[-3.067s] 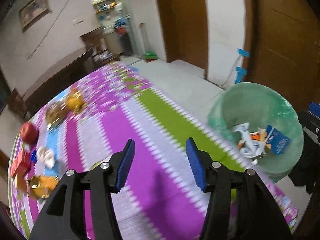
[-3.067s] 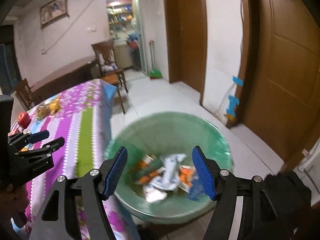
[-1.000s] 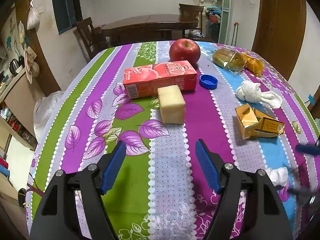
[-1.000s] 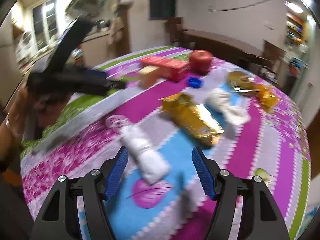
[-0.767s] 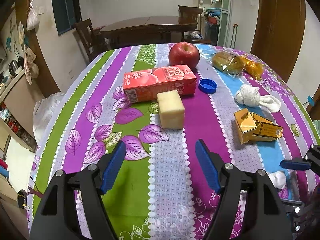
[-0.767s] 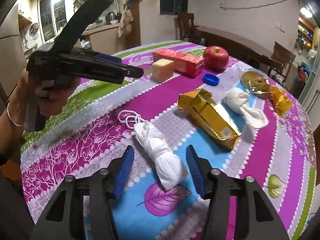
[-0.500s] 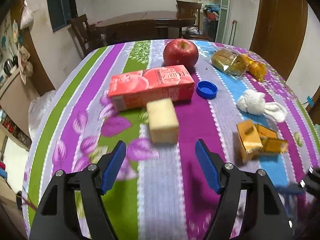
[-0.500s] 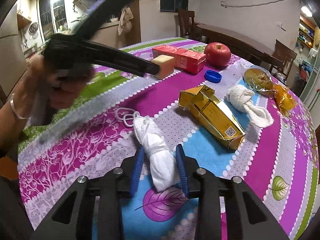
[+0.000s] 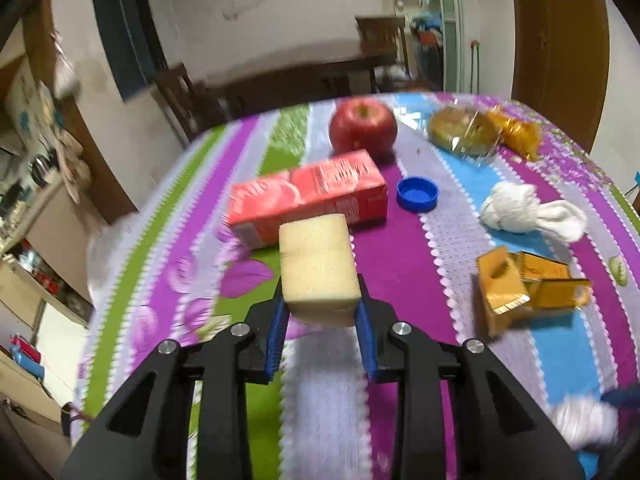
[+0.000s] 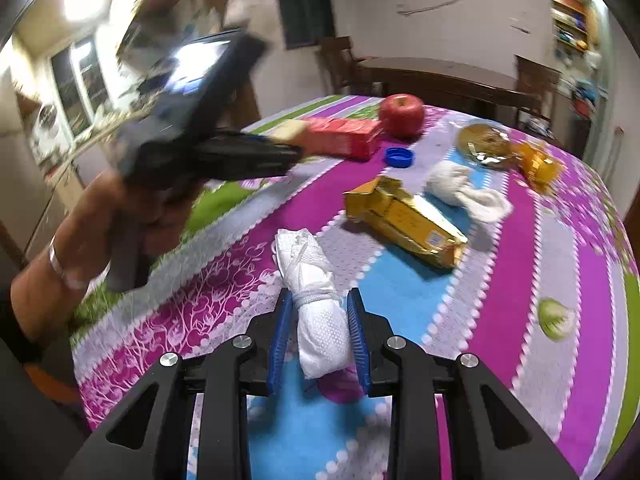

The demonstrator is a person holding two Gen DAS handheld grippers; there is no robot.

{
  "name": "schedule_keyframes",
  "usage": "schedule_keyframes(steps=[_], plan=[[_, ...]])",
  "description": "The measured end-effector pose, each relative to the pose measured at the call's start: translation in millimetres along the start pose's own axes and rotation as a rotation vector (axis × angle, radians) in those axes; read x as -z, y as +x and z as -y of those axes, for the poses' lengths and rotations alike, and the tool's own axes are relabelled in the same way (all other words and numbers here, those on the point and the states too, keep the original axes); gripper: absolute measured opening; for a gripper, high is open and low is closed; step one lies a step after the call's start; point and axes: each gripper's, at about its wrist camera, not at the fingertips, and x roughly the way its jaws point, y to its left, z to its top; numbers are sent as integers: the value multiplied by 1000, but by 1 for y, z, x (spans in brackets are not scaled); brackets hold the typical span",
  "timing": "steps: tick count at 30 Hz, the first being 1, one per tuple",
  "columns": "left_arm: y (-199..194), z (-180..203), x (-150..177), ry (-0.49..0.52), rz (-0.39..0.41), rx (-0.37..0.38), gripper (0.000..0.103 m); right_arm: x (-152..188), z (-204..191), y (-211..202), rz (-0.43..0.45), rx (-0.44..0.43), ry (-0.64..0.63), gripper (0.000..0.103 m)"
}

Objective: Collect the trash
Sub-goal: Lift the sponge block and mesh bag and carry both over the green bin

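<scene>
Both tools newly closed, left tool [image 9: 320, 320] clamping sponge [image 9: 317, 264], right tool [image 10: 318, 320] clamping white bundle [image 10: 316, 304]

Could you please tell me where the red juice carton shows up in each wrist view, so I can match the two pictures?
Left wrist view: the red juice carton lies on its side at centre, just behind the yellow sponge.
Right wrist view: the carton lies upper centre, far across the table.
Shared landmark: the red apple, just beyond the carton's right end.
</scene>
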Motion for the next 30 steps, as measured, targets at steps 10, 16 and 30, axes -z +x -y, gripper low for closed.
schedule_keyframes(steps=[10,16,30], plan=[[-57,11,17,-33,78,-29,29,10,9,-48,124,61,130,30],[-68,47,23,20,97,-4,29,20,17,-74,192,152,202,30],[-100,126,5,136,170,93,29,34,50,-146,331,308,298,30]])
